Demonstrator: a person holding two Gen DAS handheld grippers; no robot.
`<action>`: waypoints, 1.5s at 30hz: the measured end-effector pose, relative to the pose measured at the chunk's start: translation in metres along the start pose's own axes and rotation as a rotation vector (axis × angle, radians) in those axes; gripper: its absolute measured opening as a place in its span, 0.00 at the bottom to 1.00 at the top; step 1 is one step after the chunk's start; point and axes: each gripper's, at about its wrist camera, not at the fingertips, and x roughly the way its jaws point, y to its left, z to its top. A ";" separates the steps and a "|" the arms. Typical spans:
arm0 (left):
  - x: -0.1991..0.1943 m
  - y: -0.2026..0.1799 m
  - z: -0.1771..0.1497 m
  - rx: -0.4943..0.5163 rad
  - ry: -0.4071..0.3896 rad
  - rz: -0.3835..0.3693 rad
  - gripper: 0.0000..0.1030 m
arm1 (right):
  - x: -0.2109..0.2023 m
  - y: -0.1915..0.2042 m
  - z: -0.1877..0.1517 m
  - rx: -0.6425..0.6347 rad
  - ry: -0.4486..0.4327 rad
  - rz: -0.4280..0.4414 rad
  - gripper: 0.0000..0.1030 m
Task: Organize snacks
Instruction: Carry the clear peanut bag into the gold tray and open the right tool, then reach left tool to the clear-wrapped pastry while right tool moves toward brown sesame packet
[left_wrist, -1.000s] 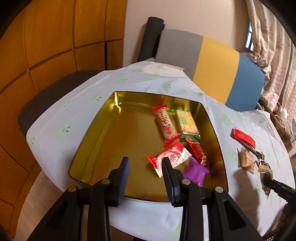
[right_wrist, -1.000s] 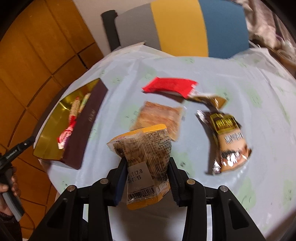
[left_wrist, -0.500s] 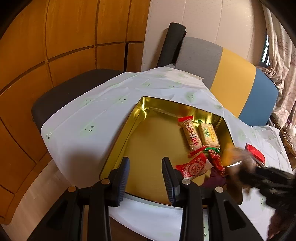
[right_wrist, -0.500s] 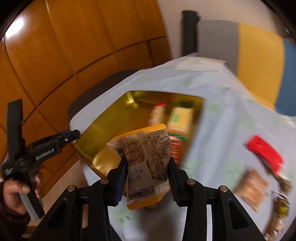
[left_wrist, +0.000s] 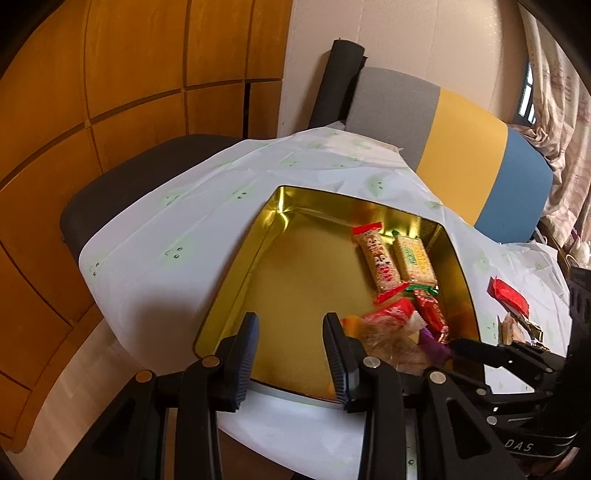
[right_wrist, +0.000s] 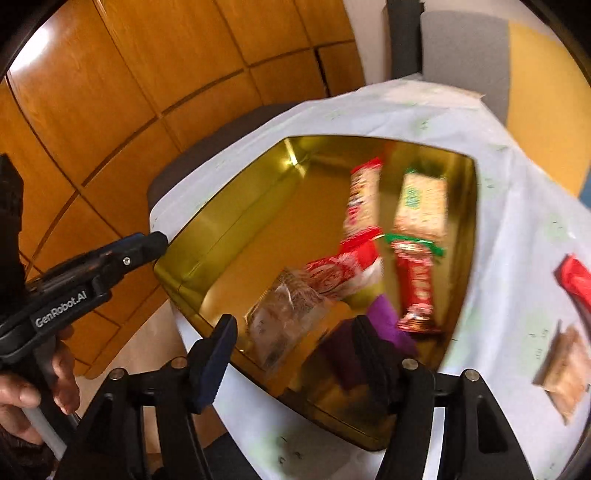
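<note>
i see the counter under a pale cloth printed with small green faces, with wood panelling behind it and a grey, yellow and blue cushion at the far side. a gold tin sits open on the cloth, near the front edge.

my left hand-held gripper hangs over the tin's near wall, its jaws a narrow gap apart with nothing between them. my right hand-held gripper is over the tin's near corner, its jaws opening; the clear bag of brown snacks sits in the gap and lies tilted against the tin floor, and the pads do not press on it. in the right wrist view a hand grips the left tool's handle at the lower left.

inside the tin, along the right side, lie a red-ended bar and a green-ended bar side by side. nearer me are a red and white pack, a red bar and a purple pack, bunched close together with the clear bag touching the red and white pack.

on the cloth to the right of the tin, well apart from it, lie a red packet and a tan wafer pack.
</note>
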 end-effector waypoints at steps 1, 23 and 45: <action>-0.001 -0.002 0.000 0.006 -0.001 -0.002 0.35 | -0.005 0.000 -0.003 -0.017 -0.007 -0.036 0.61; -0.025 -0.068 -0.010 0.190 -0.034 -0.082 0.35 | -0.110 -0.074 -0.069 0.135 -0.150 -0.258 0.49; -0.033 -0.160 -0.025 0.432 -0.008 -0.226 0.35 | -0.219 -0.273 -0.132 0.504 -0.158 -0.679 0.58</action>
